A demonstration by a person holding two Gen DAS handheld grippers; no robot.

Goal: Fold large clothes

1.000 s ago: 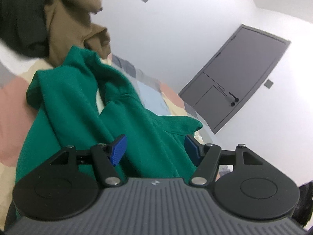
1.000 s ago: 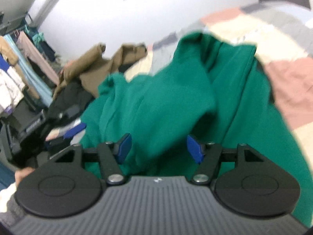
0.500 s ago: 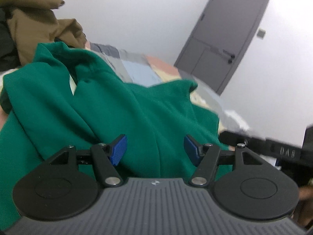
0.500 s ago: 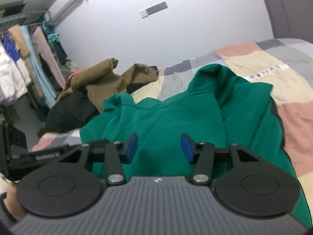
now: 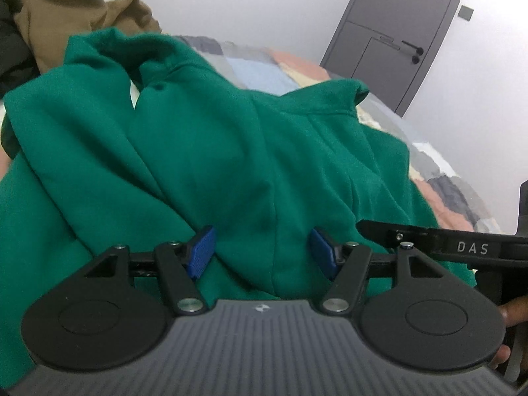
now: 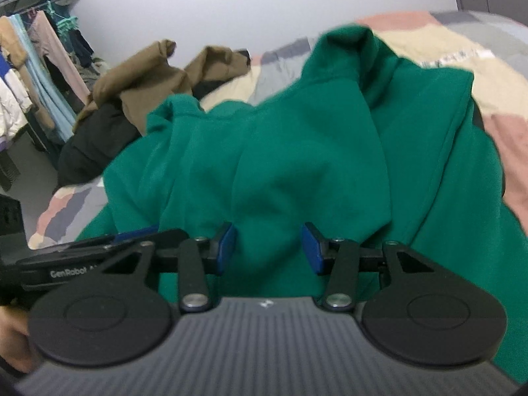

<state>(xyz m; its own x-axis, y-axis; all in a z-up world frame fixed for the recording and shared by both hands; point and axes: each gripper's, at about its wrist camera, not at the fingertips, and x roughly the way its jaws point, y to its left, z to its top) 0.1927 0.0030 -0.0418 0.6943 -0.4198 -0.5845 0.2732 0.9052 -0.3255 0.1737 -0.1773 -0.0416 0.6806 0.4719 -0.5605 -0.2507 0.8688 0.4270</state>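
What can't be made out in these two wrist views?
- Left wrist view: the green garment's near edge, hidden behind the left tool.
- Right wrist view: whether the right tool pinches fabric; its pads' contact is unclear.
- Right wrist view: the patchwork bedspread's white label, blurred.
- Both views: the garment's type, too crumpled.

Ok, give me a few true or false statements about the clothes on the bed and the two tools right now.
1. The green garment lies crumpled on a patchwork bedcover. True.
2. A brown garment lies beyond the green one. True.
3. The door stands wide open. False: it is closed.
4. The left tool has its pads pressed together. False: its blue pads stand apart, green fabric between them.
5. The right tool points at a folded blue towel. False: it faces the green garment.
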